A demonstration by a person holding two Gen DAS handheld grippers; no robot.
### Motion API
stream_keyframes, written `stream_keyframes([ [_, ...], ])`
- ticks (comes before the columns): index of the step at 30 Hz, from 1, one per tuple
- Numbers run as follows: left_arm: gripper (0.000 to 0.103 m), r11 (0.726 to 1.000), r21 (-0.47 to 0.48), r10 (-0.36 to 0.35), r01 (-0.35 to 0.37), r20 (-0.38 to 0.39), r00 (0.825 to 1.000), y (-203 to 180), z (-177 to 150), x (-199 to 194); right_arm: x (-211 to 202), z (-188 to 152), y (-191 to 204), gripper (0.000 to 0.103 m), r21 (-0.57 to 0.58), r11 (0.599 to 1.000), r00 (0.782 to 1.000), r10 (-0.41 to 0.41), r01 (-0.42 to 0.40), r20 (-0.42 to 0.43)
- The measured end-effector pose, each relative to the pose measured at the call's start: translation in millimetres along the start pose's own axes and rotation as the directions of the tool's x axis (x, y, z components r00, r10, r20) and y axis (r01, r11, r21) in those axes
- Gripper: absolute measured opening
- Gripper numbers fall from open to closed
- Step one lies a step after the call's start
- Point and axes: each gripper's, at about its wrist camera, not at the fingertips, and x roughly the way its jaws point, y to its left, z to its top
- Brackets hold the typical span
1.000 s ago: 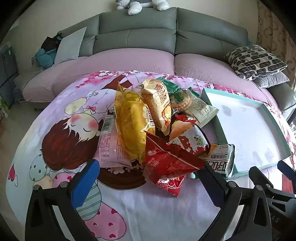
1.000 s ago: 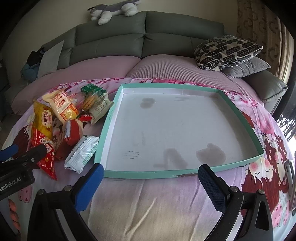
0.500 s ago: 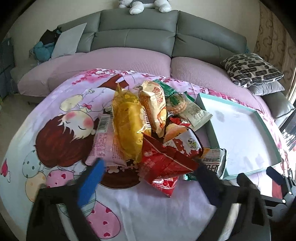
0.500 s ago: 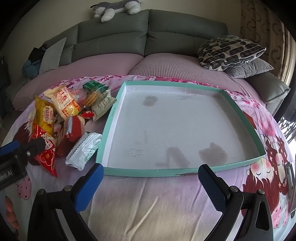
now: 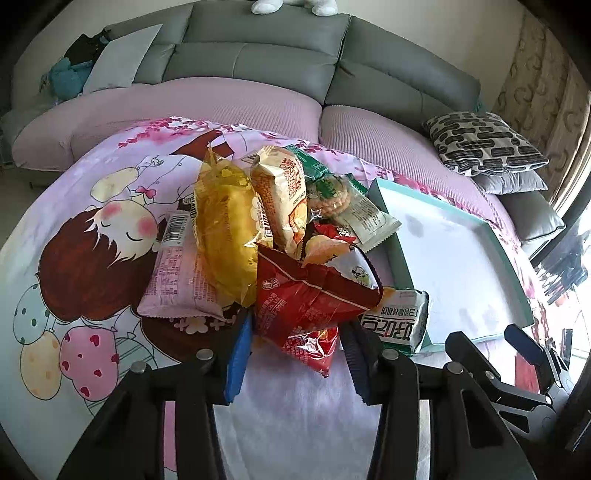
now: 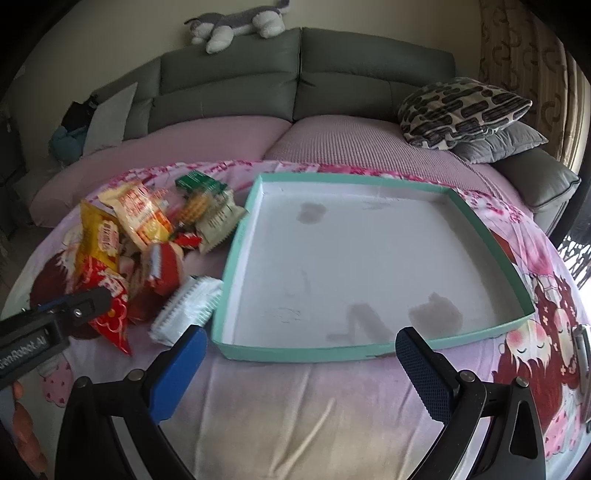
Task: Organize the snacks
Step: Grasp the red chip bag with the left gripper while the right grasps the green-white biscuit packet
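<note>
A pile of snack packs lies on the cartoon-print cloth, left of a shallow teal-rimmed tray [image 6: 295,350] that holds nothing. In the left wrist view my left gripper [image 5: 297,332] is closing around the lower end of the red snack bag [image 5: 306,295]. Its blue pads stand at the bag's two sides, and the bag looks unsqueezed. Behind it lie a yellow bag [image 5: 225,229], an orange-white pack [image 5: 284,192], a pink pack [image 5: 173,273] and a white pack [image 5: 395,321] against the tray rim [image 5: 399,254]. My right gripper [image 6: 299,354] hangs open over the cloth at the tray's near edge, holding nothing.
A grey sofa with pink seat covers [image 6: 332,140] runs along the back. A patterned cushion [image 6: 461,107] sits at its right end, and a plush toy [image 6: 236,26] lies on top. The left gripper's finger [image 6: 74,306] shows at the left, over the pile.
The left gripper's jaws have narrowed from wide open to either side of the red bag, and its view has tilted slightly. The right gripper and the tray have stayed put.
</note>
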Motion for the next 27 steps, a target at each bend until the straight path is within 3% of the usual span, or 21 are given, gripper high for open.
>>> stream_keyframes([
  [4,0.045,1.000,-0.016,-0.004,0.004,0.012,1.000,6,3,-7,-4,3,10,0.103,0.015,0.998,0.998,0.065,-0.065,0.025],
  [10,0.045,0.998,-0.060,-0.001,0.002,0.021,1.000,20,6,-14,-1,4,24,0.100,0.045,0.986,0.987,0.158,-0.158,-0.004],
  [20,0.044,0.993,-0.111,-0.027,0.030,0.035,0.999,38,7,-20,7,2,44,0.060,0.057,0.964,0.962,0.264,-0.260,-0.076],
  [27,0.044,0.990,-0.131,-0.051,0.055,0.035,0.998,45,7,-19,19,-4,53,0.058,0.062,0.964,0.955,0.266,-0.259,-0.134],
])
